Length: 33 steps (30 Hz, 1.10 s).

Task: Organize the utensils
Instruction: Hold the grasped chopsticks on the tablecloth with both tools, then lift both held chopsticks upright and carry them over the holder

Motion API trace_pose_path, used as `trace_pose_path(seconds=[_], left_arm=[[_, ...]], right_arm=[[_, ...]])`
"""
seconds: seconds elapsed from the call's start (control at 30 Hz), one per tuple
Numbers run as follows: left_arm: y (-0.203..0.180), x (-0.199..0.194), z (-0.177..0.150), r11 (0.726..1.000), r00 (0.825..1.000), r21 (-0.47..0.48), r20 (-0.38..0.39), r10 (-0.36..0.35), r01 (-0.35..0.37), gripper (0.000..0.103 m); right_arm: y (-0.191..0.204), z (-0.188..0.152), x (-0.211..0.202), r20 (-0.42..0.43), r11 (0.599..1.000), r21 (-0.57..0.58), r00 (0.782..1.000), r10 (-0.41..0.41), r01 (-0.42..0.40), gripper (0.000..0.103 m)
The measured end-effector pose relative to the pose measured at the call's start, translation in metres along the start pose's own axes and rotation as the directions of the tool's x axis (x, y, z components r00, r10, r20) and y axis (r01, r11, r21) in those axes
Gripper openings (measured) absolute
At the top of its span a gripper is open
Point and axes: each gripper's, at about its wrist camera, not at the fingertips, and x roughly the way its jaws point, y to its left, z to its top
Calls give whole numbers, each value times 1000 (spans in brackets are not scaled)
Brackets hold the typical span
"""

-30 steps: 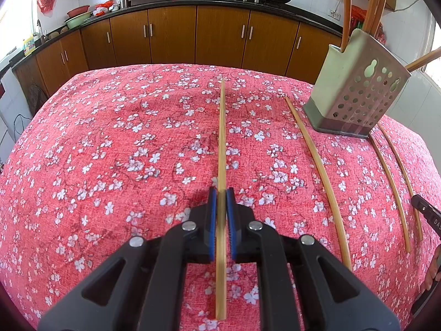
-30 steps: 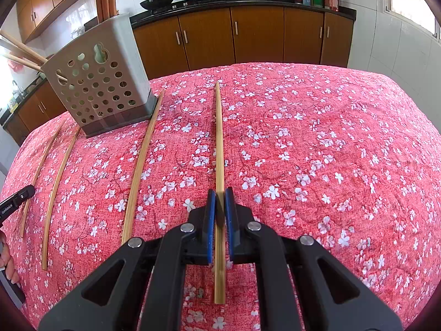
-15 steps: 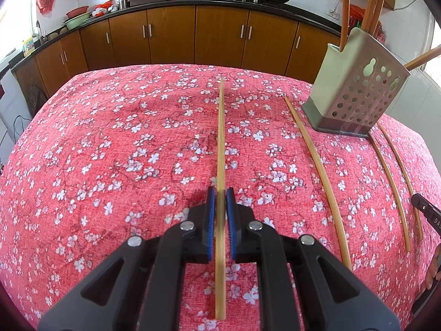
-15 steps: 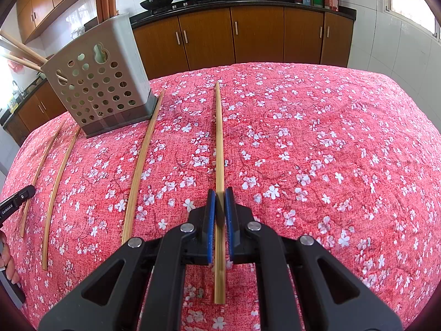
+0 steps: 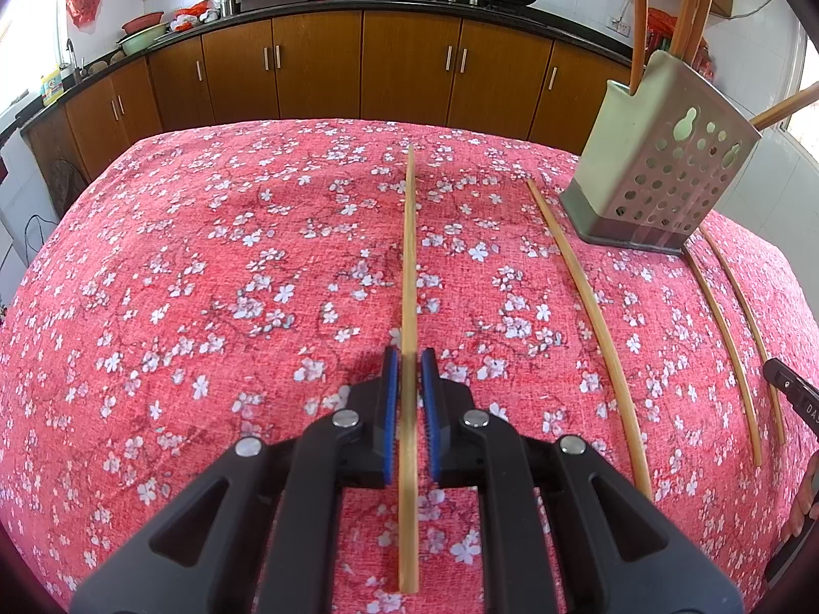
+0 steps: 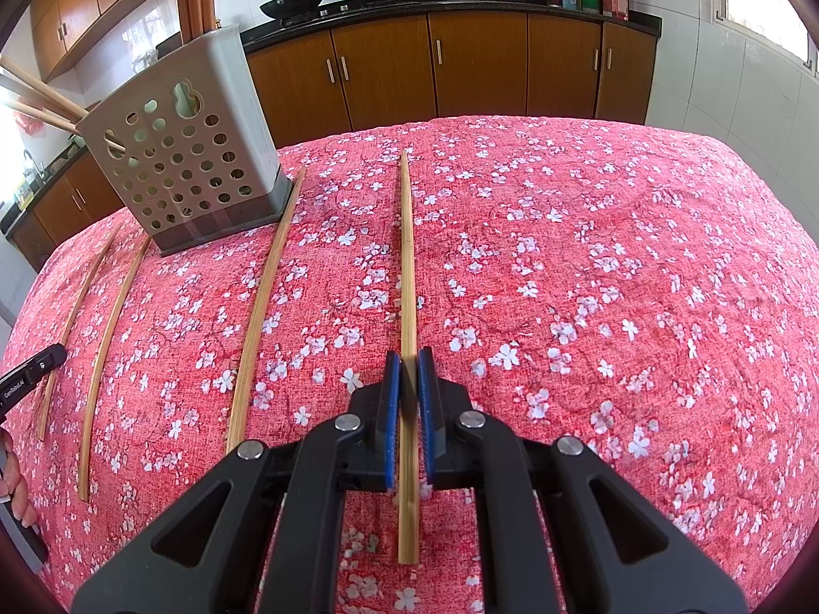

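Currently each gripper has a chopstick between its blue pads, so the step in hand is the pickup. The left chopstick point(image 5: 409, 276) lies on the red floral cloth point(image 5: 205, 307), running from near to far, left of the perforated holder point(image 5: 660, 174). The right chopstick point(image 6: 407, 276) lies likewise, right of that holder point(image 6: 189, 153). The left gripper point(image 5: 408, 363) and right gripper point(image 6: 408, 360) are each closed on their chopstick. Judged next: lift, tilt upright, and lower into the holder. Three more chopsticks point(image 6: 261, 302) remain loose.
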Motion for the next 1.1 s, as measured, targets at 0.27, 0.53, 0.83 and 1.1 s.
trace_pose_path(seconds=[0.27, 0.53, 0.83, 1.1], left_arm=[[0, 0, 0, 1000, 1000, -1, 0, 1, -1, 14], [-2, 0, 0, 1000, 1000, 3, -6, -4, 4, 14], [-3, -1, -1, 1000, 1000, 11, -10, 1, -1, 14], [-4, -11, -12, 999, 1000, 35, -12, 18, -18, 15]], right_arm=[[0, 0, 0, 0, 1000, 0, 1000, 0, 0, 9], [0, 0, 0, 0, 1000, 0, 1000, 0, 0, 9], [-1, 0, 0, 0, 1000, 5, 1000, 4, -4, 9], [0, -5, -6, 1, 1000, 14, 1000, 15, -15, 9]])
